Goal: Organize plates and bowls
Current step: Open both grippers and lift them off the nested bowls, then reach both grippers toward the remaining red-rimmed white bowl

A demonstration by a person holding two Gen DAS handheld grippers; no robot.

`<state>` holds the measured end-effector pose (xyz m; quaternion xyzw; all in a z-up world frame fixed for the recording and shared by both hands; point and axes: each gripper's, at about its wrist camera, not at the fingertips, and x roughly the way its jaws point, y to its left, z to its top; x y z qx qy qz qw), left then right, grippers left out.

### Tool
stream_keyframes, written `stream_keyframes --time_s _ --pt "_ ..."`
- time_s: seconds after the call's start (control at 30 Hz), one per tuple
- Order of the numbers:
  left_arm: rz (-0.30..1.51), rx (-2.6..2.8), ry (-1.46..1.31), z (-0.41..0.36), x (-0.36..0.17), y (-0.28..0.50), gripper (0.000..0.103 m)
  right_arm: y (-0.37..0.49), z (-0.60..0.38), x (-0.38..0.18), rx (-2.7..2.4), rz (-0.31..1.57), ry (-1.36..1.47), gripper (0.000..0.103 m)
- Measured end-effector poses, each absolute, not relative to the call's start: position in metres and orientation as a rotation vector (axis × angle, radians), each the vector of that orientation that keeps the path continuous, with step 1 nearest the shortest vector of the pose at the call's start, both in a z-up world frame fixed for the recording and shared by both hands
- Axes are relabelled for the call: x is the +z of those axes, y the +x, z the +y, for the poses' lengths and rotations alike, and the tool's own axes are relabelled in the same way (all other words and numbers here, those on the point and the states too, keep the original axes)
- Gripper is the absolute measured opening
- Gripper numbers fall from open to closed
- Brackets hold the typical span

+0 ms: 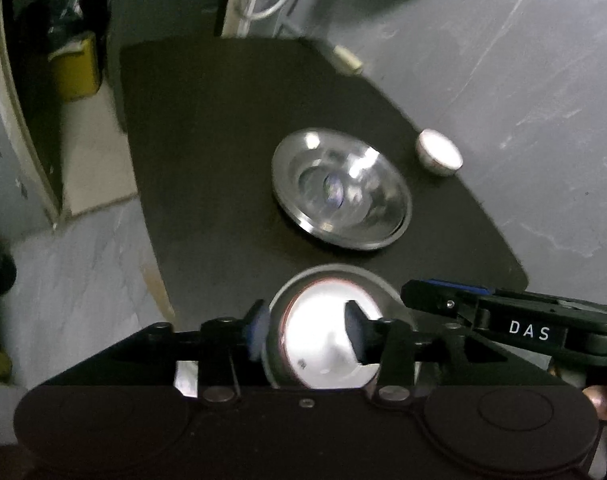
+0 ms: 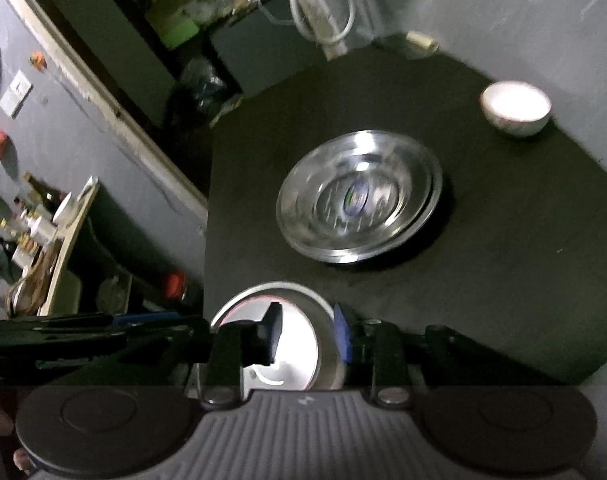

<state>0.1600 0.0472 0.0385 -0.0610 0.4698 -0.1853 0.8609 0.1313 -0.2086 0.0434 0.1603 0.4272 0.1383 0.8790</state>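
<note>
Your white bowl (image 1: 327, 340) is sitting nested inside a steel bowl (image 1: 335, 276) at the near edge of the black counter (image 1: 207, 152), right under both grippers. The left gripper (image 1: 307, 332) has its fingers apart, one outside the rim and one dipped inside the white bowl, and as far as I can tell the pads aren't pressing on anything. Same story for the right gripper (image 2: 307, 336): fingers straddle the opposite rim with a narrower gap, loose I think.

Stuff that could bite you here: that inner finger could hook the bowl's wall if you pull away at an angle, and drag or tip the whole nest, which sits close to the counter's edge. Come out straight.

The steel plates (image 2: 359, 196) are stacked mid-counter, slightly offset, so adding more could make them slide. The other white bowl (image 2: 515, 108) sits alone near the far edge of the counter; a clumsy approach from the middle could nudge it off.
</note>
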Motion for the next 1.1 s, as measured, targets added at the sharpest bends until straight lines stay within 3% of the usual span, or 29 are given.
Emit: stream_keyframes --time_s 0.07,0.23,0.33,0.5,0.83,1.1 --pt "0.937 -0.396 -0.112 0.045 0.05 0.158 0.081 0.125 -0.215 0.053 0.259 0.853 0.34 0.044" --pt "0.803 -0.423 -0.083 0.036 0.074 0.154 0.102 0.109 -0.232 0.073 0.165 0.775 0.349 0.076" --pt "0.765 -0.447 -0.099 0.029 0.081 0.155 0.102 0.1 -0.244 0.082 0.105 0.743 0.35 0.09" --pt "0.746 -0.467 -0.117 0.014 0.084 0.159 0.102 0.088 -0.265 0.093 0.026 0.71 0.35 0.103" --pt "0.686 -0.415 -0.087 -0.019 0.1 0.171 0.102 0.077 -0.297 0.112 -0.035 0.558 0.208 0.103" --pt "0.653 -0.331 -0.065 -0.052 0.117 0.196 0.102 0.115 -0.328 0.107 0.009 0.562 0.215 0.103"
